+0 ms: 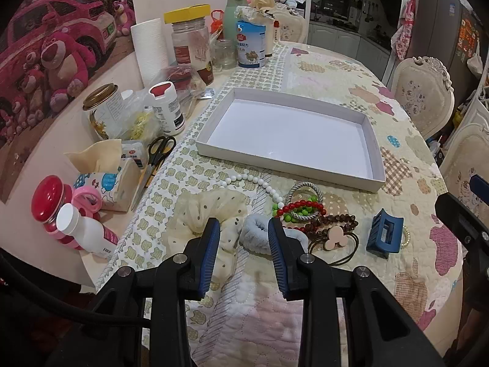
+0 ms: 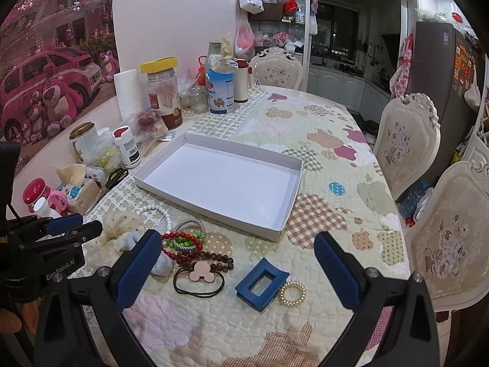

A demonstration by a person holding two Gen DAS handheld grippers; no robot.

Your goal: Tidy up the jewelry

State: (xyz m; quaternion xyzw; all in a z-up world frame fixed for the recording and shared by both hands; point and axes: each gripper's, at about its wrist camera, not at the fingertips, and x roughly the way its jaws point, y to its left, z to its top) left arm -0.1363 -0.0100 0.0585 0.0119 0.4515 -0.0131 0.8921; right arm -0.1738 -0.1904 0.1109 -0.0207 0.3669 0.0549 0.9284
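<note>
An empty white tray [image 1: 374, 153] [image 2: 295, 183] lies on the quilted table. In front of it lies a pile of jewelry: a cream dotted scrunchie [image 1: 211, 211], a light blue scrunchie [image 1: 256, 234], a white bead string [image 1: 259, 182], red and green bead bracelets [image 1: 301, 208] [image 2: 183, 240], brown beads [image 2: 207, 257], a pink mouse hair tie [image 1: 336, 237] [image 2: 200, 272], a blue claw clip [image 1: 385, 235] [image 2: 261, 284] and a pearl coil tie [image 2: 292, 293]. My left gripper [image 1: 244, 229] is open just above the scrunchies. My right gripper [image 2: 237, 255] is wide open over the claw clip.
Jars, bottles, a tissue box [image 1: 107, 180], scissors [image 1: 156, 156] and a paper roll [image 1: 149, 49] crowd the table's left edge along the wall. Ornate chairs [image 2: 406, 140] stand on the right side.
</note>
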